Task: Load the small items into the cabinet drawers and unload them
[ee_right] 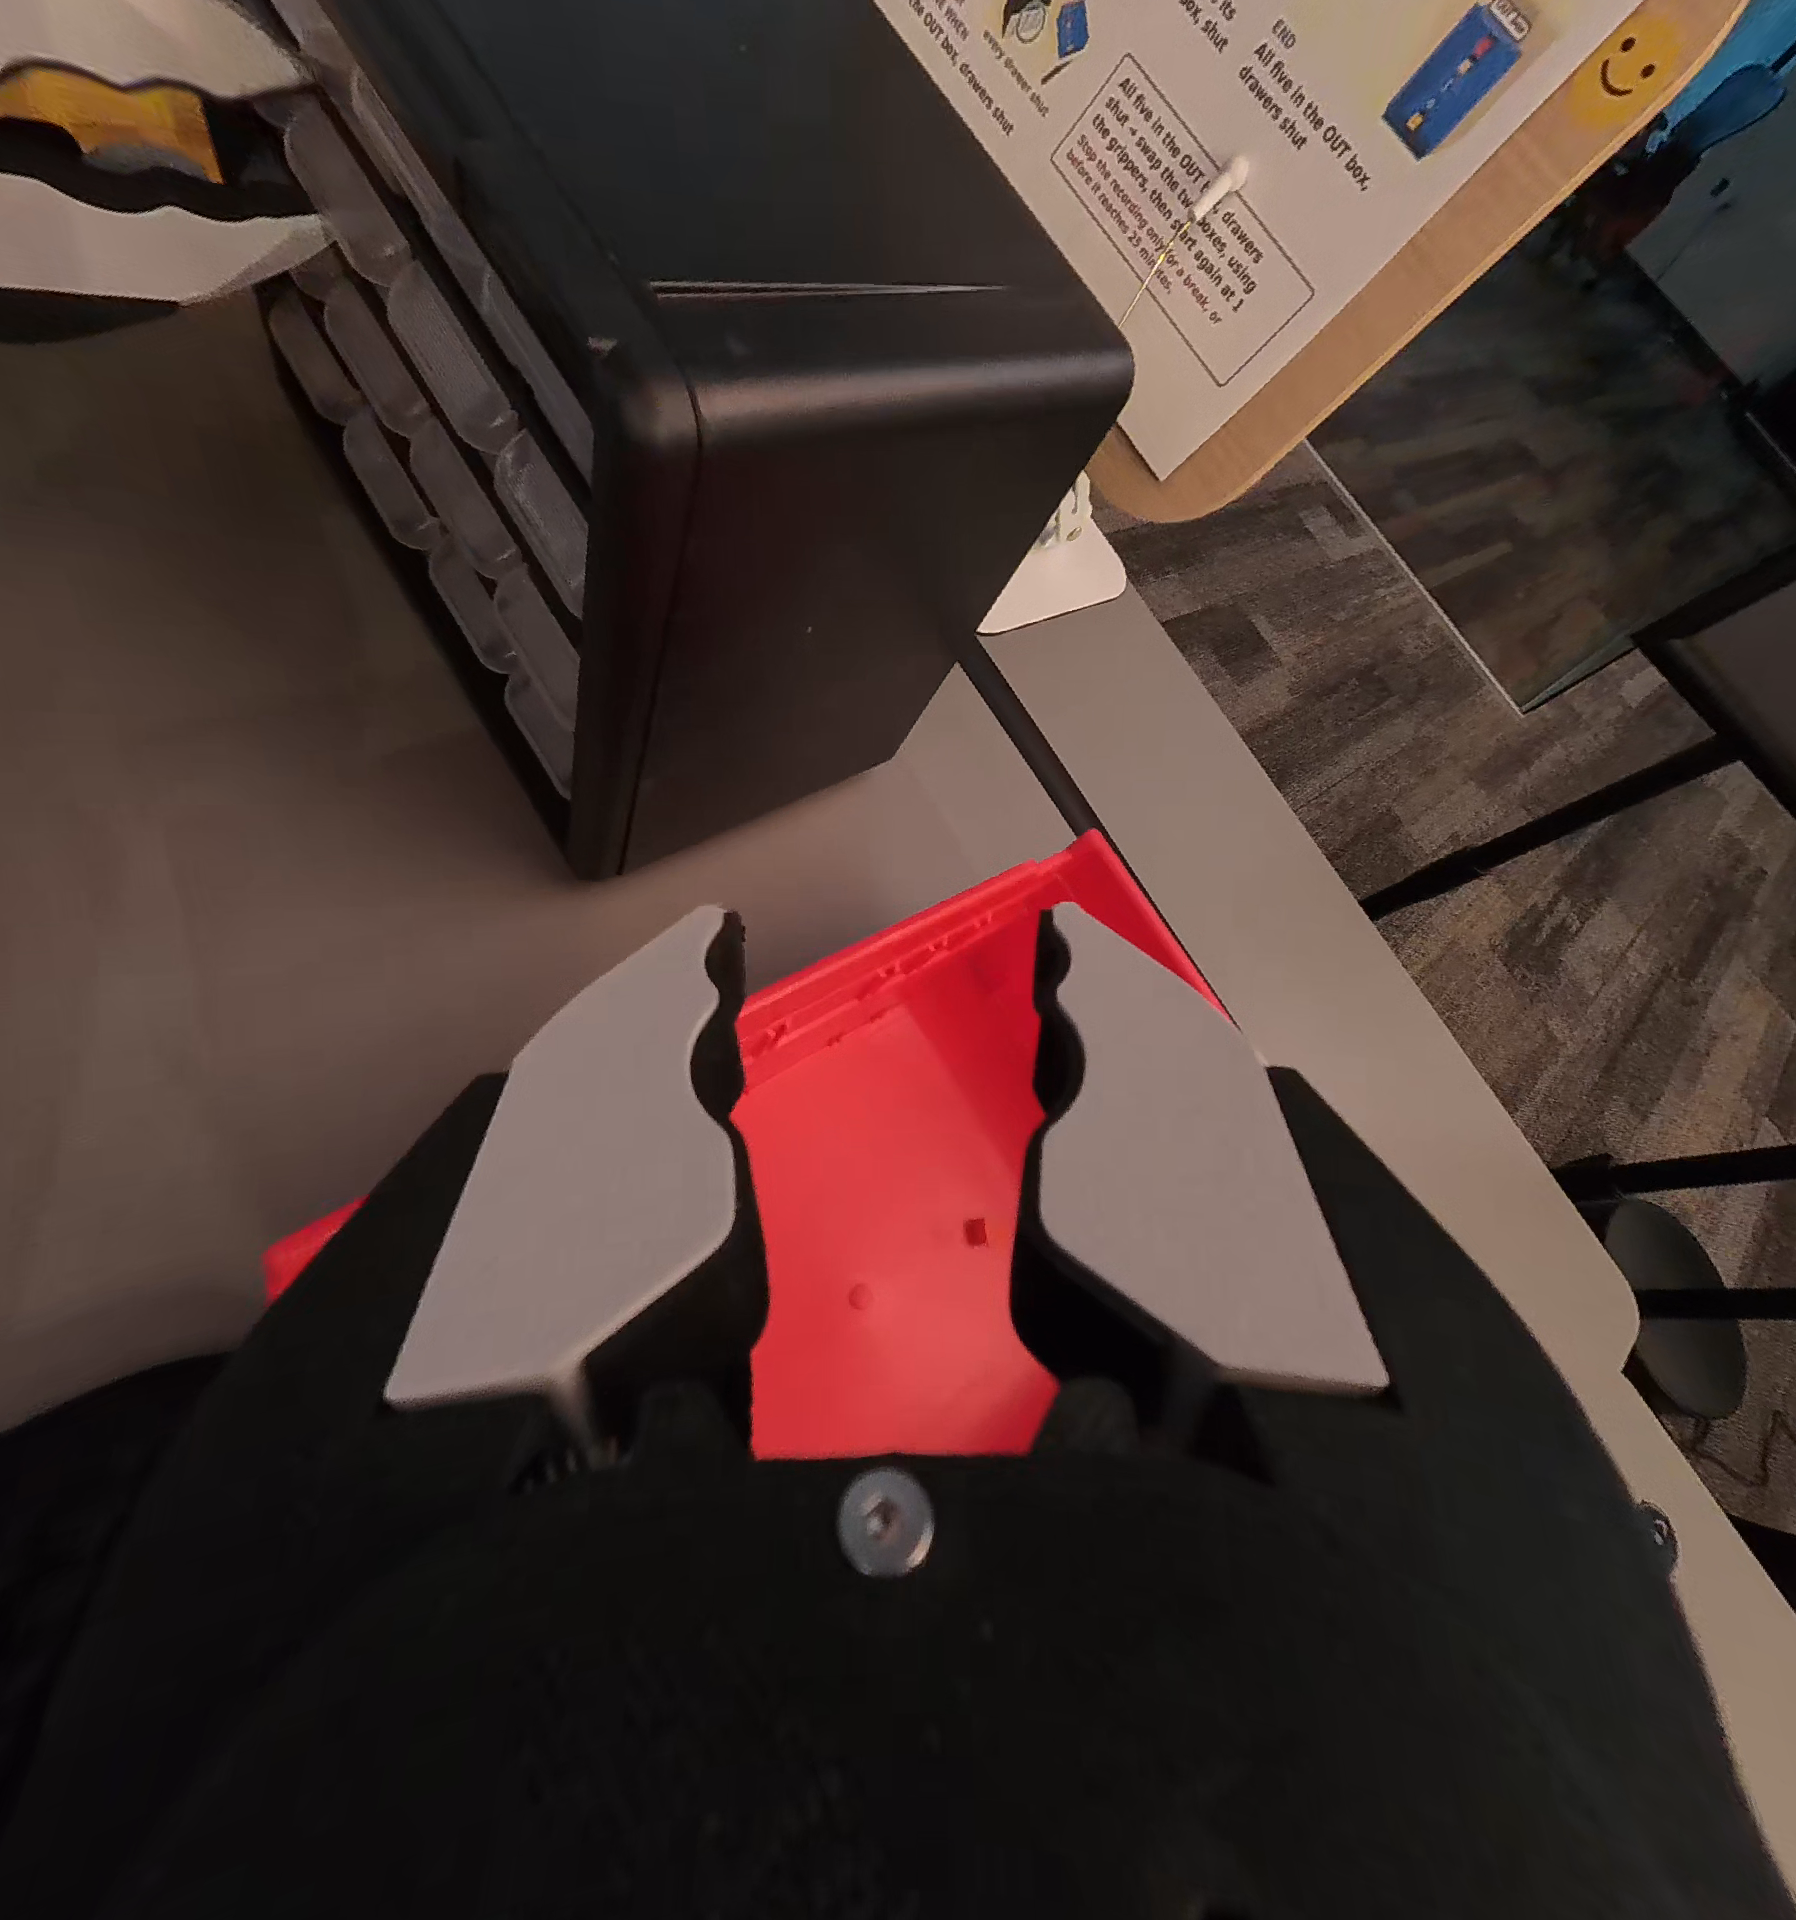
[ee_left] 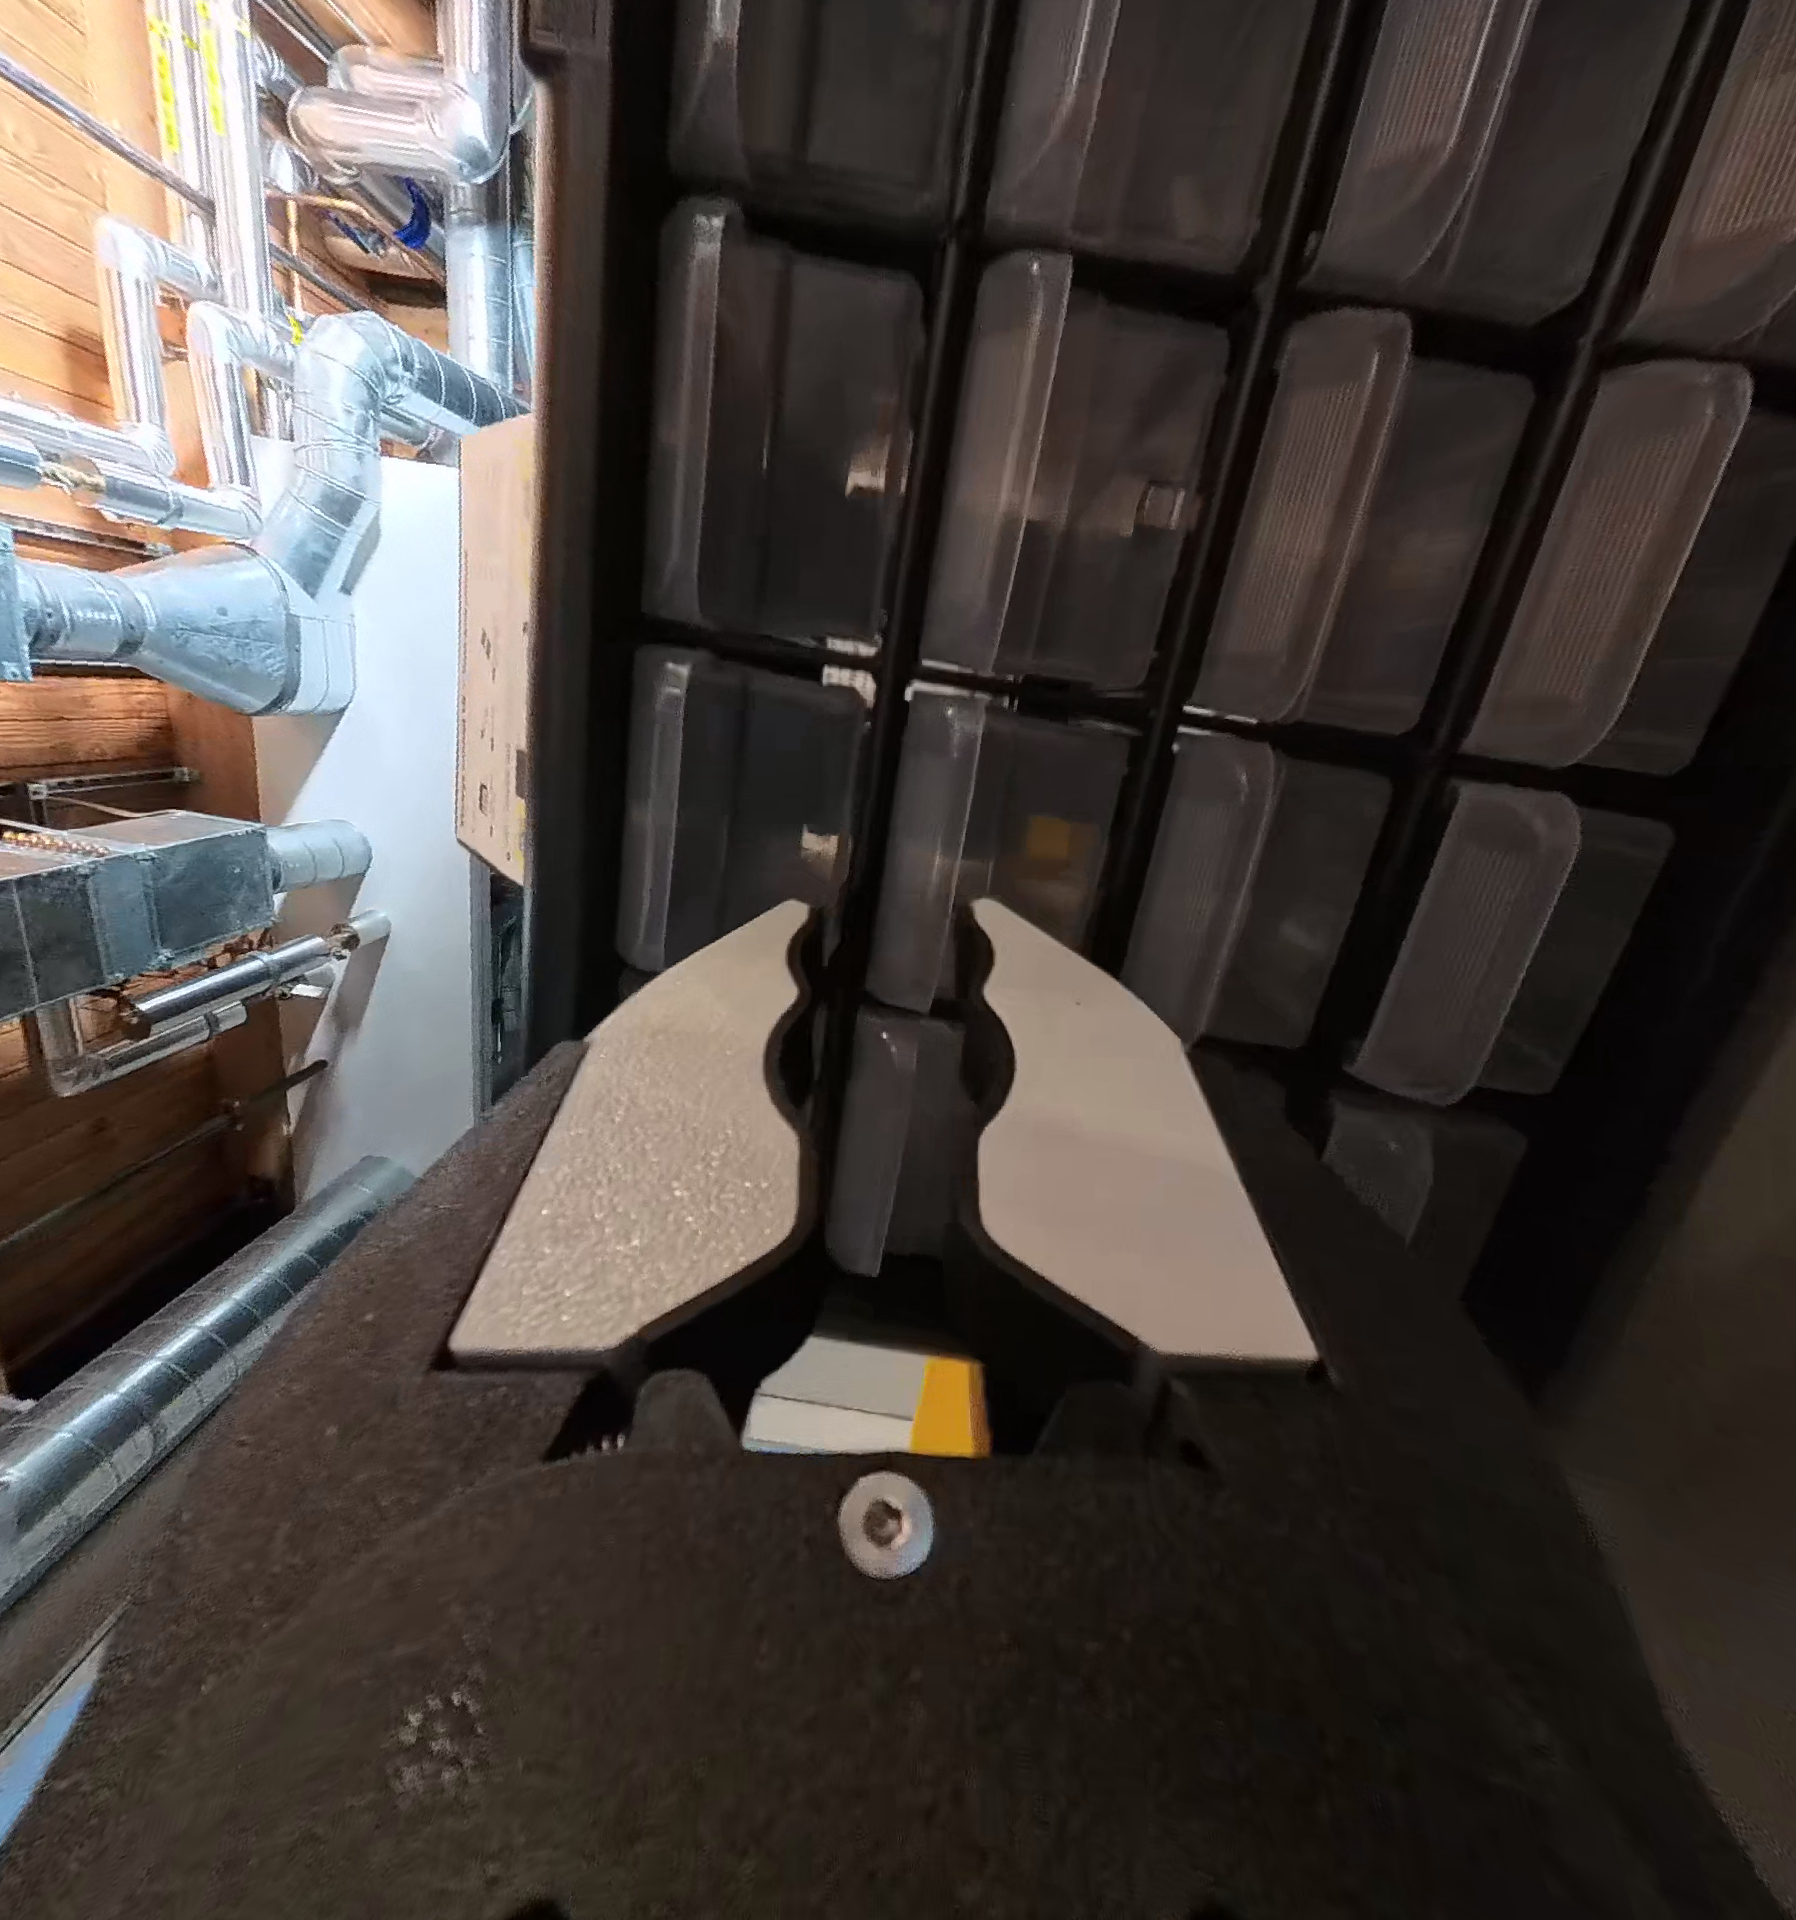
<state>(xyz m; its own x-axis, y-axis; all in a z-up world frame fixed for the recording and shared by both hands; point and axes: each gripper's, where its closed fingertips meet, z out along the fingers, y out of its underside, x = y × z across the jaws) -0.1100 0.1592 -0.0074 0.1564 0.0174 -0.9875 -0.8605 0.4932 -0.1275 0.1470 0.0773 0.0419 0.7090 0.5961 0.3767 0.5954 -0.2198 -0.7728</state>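
The black cabinet (ee_left: 1278, 312) of small clear drawers fills the left wrist view, which is rolled on its side. My left gripper (ee_left: 896, 920) has its jaws close on either side of a clear drawer handle (ee_left: 930, 831). Something yellow (ee_left: 1050, 862) shows dimly inside that drawer. In the right wrist view my right gripper (ee_right: 889, 925) is open and empty, held above an empty red box (ee_right: 873, 1195) on the grey table (ee_right: 198, 831). The cabinet (ee_right: 821, 468) stands beyond the box, with the left gripper (ee_right: 302, 145) at its upper drawers.
A printed instruction sheet (ee_right: 1185, 156) on a wooden board leans behind the cabinet. The table edge (ee_right: 1341, 1039) runs along the right, with carpet floor and dark furniture legs beyond. Silver pipes and ducts (ee_left: 198, 582) and wood panelling show left of the cabinet. Left tips to right tips: about 30 centimeters. Measured from the fingertips, the black cabinet (ee_left: 1278, 312) is 10 centimeters or so from the left gripper and 20 centimeters from the right.
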